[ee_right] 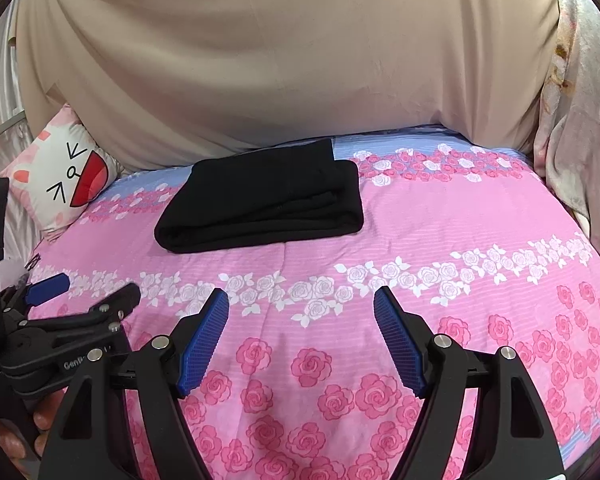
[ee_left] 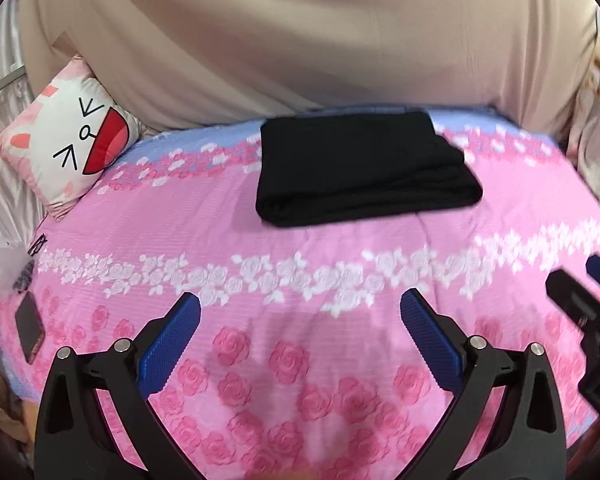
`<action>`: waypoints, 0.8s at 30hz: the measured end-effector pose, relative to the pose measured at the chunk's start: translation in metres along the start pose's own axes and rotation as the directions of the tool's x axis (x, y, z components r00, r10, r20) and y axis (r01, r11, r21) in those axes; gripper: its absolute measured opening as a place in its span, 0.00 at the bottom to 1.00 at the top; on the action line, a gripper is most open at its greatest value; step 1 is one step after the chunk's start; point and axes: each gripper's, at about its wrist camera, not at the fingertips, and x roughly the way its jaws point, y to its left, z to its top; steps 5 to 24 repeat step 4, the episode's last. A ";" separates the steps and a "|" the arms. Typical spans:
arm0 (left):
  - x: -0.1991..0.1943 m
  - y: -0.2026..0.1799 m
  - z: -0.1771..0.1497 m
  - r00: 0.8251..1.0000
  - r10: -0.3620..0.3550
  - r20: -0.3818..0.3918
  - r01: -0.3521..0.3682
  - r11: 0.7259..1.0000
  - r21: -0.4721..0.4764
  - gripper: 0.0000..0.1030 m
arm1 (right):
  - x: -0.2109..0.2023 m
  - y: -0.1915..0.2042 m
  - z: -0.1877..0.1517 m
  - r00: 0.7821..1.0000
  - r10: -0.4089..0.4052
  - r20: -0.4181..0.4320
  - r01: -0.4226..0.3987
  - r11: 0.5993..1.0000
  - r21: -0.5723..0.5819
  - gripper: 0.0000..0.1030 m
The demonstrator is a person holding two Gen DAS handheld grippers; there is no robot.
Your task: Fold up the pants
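The folded pants lie on the bed toward its far side, well beyond both hand-held grippers. A pillow leans at the far left (a phone lies nearer, at the bed's left edge).

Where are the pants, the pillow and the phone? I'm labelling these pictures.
pants (ee_right: 260, 204): right wrist view, middle of the folded stack.
pillow (ee_left: 66, 140): left wrist view, its cartoon face.
phone (ee_left: 30, 326): left wrist view, its dark screen.
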 end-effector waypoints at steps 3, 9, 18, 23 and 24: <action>-0.001 -0.001 -0.007 1.000 0.005 -0.007 -0.005 1.000 0.016 0.95 | 0.001 -0.001 -0.003 1.000 -0.005 -0.010 0.005 1.000 0.007 0.71; 0.000 -0.001 -0.009 1.000 0.002 -0.010 -0.001 1.000 0.018 0.95 | 0.002 -0.002 -0.004 1.000 -0.006 -0.013 0.006 1.000 0.010 0.71; 0.000 -0.001 -0.009 1.000 0.002 -0.010 -0.001 1.000 0.018 0.95 | 0.002 -0.002 -0.004 1.000 -0.006 -0.013 0.006 1.000 0.010 0.71; 0.000 -0.001 -0.009 1.000 0.002 -0.010 -0.001 1.000 0.018 0.95 | 0.002 -0.002 -0.004 1.000 -0.006 -0.013 0.006 1.000 0.010 0.71; 0.000 -0.001 -0.009 1.000 0.002 -0.010 -0.001 1.000 0.018 0.95 | 0.002 -0.002 -0.004 1.000 -0.006 -0.013 0.006 1.000 0.010 0.71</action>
